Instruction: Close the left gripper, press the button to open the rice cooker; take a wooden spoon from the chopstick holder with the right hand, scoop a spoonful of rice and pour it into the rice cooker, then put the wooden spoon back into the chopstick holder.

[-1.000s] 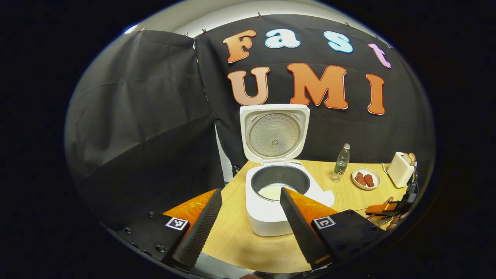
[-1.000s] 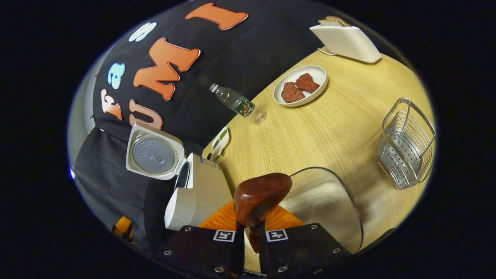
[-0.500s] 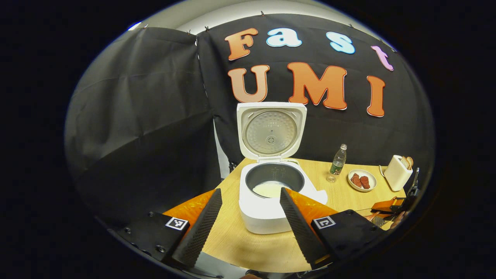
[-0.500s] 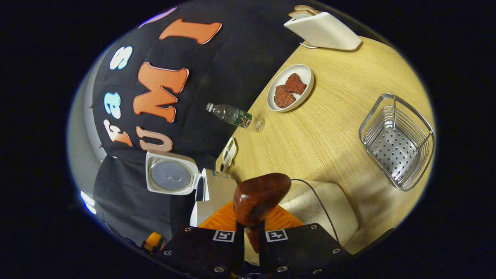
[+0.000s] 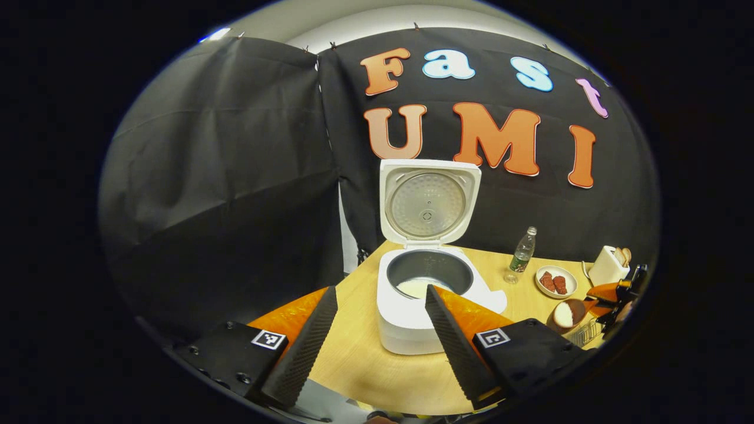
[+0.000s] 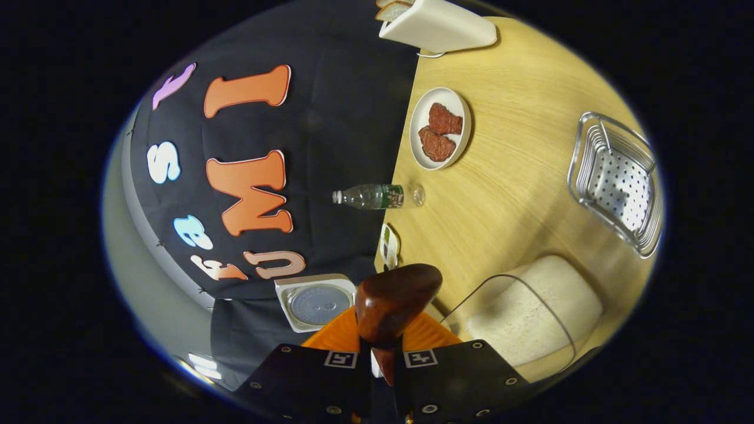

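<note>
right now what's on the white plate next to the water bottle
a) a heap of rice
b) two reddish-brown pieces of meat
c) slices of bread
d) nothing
b: the right gripper view shows two reddish-brown pieces of meat lying on the white plate, which sits on the table beside the water bottle.

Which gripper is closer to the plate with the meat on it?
Right. The right gripper, holding the wooden spoon, sits just beside the plate. The left gripper is farther off, in front of the rice cooker.
</note>
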Motion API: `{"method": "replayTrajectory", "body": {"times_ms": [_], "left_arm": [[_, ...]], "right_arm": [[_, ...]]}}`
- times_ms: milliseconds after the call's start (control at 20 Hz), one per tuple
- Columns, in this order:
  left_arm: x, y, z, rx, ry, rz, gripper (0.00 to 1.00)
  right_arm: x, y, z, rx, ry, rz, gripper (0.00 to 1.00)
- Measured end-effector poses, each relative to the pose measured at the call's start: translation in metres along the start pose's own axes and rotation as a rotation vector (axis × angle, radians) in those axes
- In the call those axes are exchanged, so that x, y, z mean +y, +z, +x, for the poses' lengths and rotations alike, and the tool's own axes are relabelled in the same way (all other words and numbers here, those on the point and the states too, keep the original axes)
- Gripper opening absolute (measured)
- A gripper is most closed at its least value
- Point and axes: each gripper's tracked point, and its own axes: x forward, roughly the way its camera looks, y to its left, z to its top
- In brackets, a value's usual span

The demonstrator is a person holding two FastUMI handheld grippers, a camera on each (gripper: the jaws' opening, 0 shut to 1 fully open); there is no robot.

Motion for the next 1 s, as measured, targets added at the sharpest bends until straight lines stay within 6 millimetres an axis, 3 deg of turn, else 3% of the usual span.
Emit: {"method": "replayTrajectory", "body": {"times_ms": [250,550,800,1000], "left_arm": [[0.021,0.000,-0.008,-0.028,0.029,-0.011,1.00],[0.057,0.004,-0.013,-0.072,0.091,0.000,1.00],[0.084,-0.004,-0.005,-0.055,0.131,-0.005,1.00],[0.104,-0.010,0.003,-0.043,0.155,-0.008,0.97]], "right_arm": [[0.038,-0.035,0.034,0.073,0.035,-0.007,0.14],[0.091,-0.068,0.092,0.134,0.078,-0.058,0.14],[0.111,-0.095,0.139,0.137,0.067,-0.124,0.14],[0.129,-0.114,0.172,0.110,0.051,-0.300,0.14]]}}
